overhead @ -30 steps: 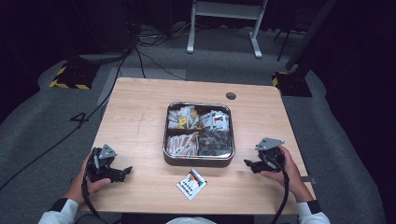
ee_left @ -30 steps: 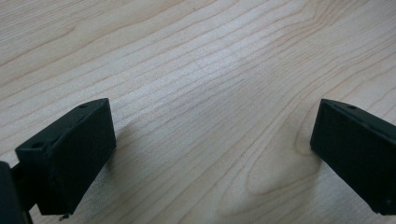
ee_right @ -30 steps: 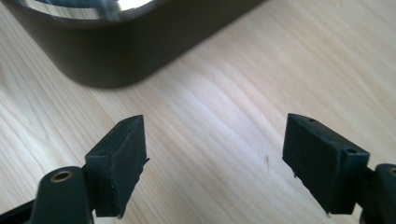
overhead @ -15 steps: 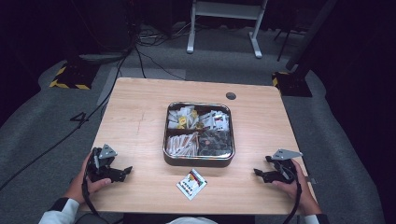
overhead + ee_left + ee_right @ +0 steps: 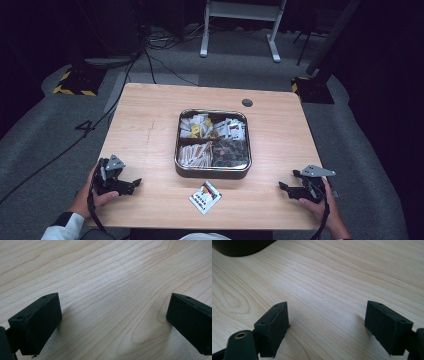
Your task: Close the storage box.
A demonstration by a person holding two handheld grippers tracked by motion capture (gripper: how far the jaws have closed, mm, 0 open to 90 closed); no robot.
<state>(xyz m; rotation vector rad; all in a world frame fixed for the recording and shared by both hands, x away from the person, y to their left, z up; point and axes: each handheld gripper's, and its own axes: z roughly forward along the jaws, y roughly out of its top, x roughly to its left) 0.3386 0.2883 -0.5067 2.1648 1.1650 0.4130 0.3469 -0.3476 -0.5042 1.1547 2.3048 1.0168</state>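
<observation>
A square metal tin (image 5: 212, 172) sits in the middle of the wooden table (image 5: 150, 120), split into compartments packed with small sachets. One loose sachet (image 5: 205, 196) lies flat on the wood just in front of the tin. My left gripper (image 5: 134, 184) rests at the front left corner, open, with bare wood between its jaws (image 5: 110, 322). My right gripper (image 5: 284, 187) rests low at the front right, also open and holding nothing (image 5: 327, 322). A dark curved edge of the tin (image 5: 239, 246) shows in the top left corner of the right gripper view.
A small dark round cap (image 5: 247, 103) is set into the table near its far edge. Cables (image 5: 150, 55) trail over the grey floor behind the table, and a white metal stand (image 5: 240, 25) is farther back.
My right gripper has moved toward the near right corner of the table and settled lower. The left gripper, the tin and the loose sachet have stayed put.
</observation>
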